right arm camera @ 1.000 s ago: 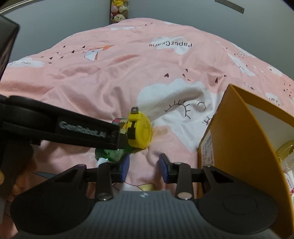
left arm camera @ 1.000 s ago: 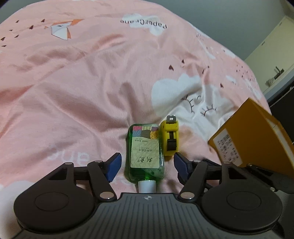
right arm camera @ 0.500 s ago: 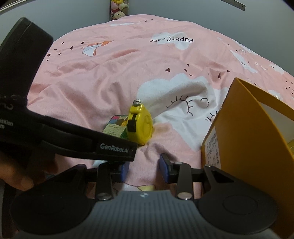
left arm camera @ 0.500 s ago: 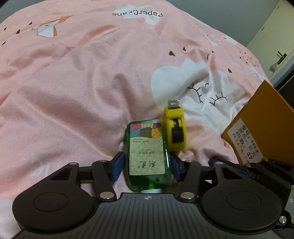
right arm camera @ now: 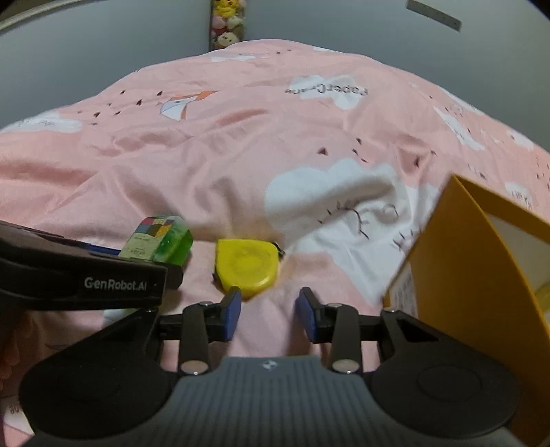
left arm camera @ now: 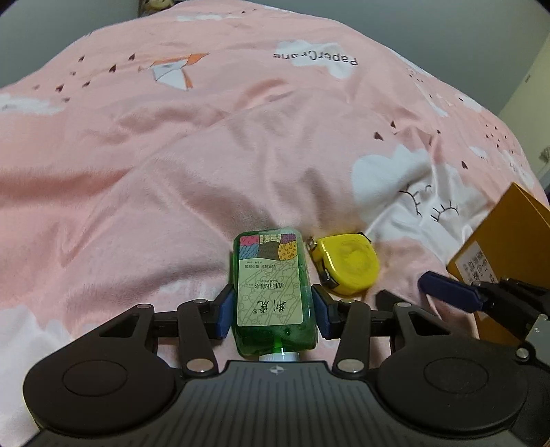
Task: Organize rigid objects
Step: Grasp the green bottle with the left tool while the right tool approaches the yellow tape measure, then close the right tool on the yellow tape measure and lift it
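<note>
The left gripper [left arm camera: 273, 311] has its blue pads against both flat sides of a green bottle [left arm camera: 273, 292], and its jaws are closing on it; the bottle lies label up, white cap toward the camera, base pointing far across the pink bedspread [left arm camera: 172, 165]. The right gripper [right arm camera: 268, 314] has its jaws opening with nothing between them; only bedspread shows in the gap, and its left pad sits just beside the near edge of a yellow tape measure [right arm camera: 247, 263], contact not determinable. The tape measure lies flat on the cover, just right of the bottle and apart from it. An open orange box [right arm camera: 474, 275] stands at the right of the scene. The left wrist view shows the bottle's printed label and cap, one blue finger [left arm camera: 450, 290] of the right gripper near the box, and only an outer corner of the box with its sticker. The right wrist view alone shows the box's pale interior with a yellowish item at its edge, too cropped to identify, the left gripper's black arm marked GenRobot.AI, and soft toys [right arm camera: 227, 24] against the far wall.
</note>
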